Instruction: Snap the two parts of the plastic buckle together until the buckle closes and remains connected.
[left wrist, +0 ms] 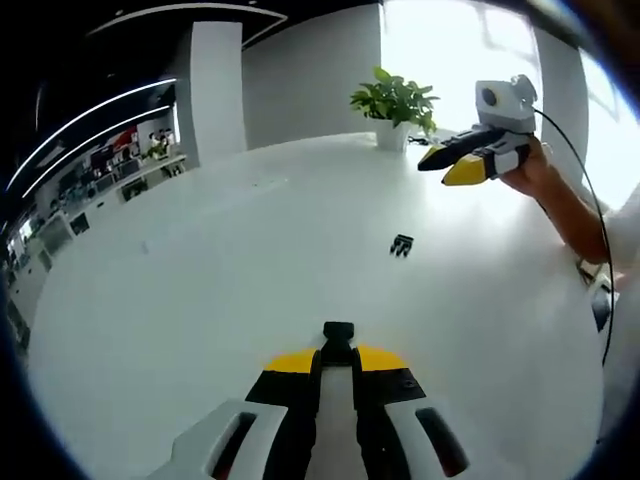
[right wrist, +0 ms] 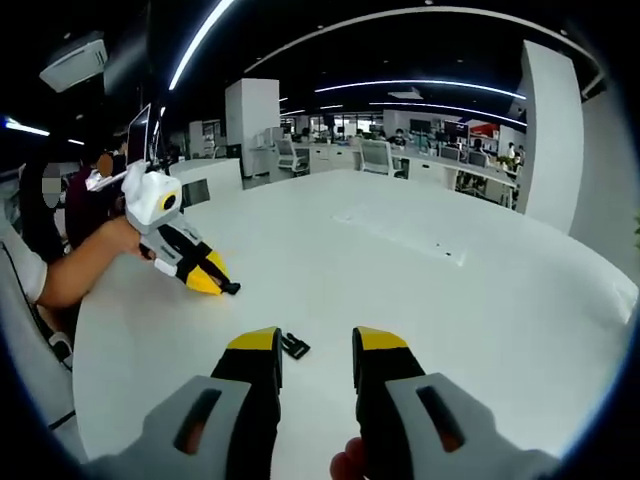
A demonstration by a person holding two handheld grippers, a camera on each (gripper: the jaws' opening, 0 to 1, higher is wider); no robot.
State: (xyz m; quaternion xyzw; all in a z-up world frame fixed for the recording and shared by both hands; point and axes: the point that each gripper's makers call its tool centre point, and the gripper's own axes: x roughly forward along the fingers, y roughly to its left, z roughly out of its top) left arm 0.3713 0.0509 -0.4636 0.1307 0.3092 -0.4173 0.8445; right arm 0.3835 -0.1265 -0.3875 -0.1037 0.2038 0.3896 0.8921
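My left gripper (left wrist: 338,352) is shut on one black buckle part (left wrist: 338,333), which sticks out past the jaw tips just above the white table (left wrist: 200,300). In the right gripper view the same gripper (right wrist: 215,283) comes in from the left, the small black piece (right wrist: 231,288) at its tip. The second buckle part (left wrist: 401,245) lies loose on the table. My right gripper (right wrist: 317,342) stands open above the table, and that part (right wrist: 293,346) lies just beyond the inner edge of its left jaw. The right gripper (left wrist: 436,168) hangs over the far right of the table.
A potted plant (left wrist: 395,105) stands at the table's far edge in the left gripper view. A hand and forearm (left wrist: 560,195) hold the right gripper, with a cable trailing down. Office desks and chairs (right wrist: 400,155) lie beyond the table. A seated person (right wrist: 60,210) is at the left.
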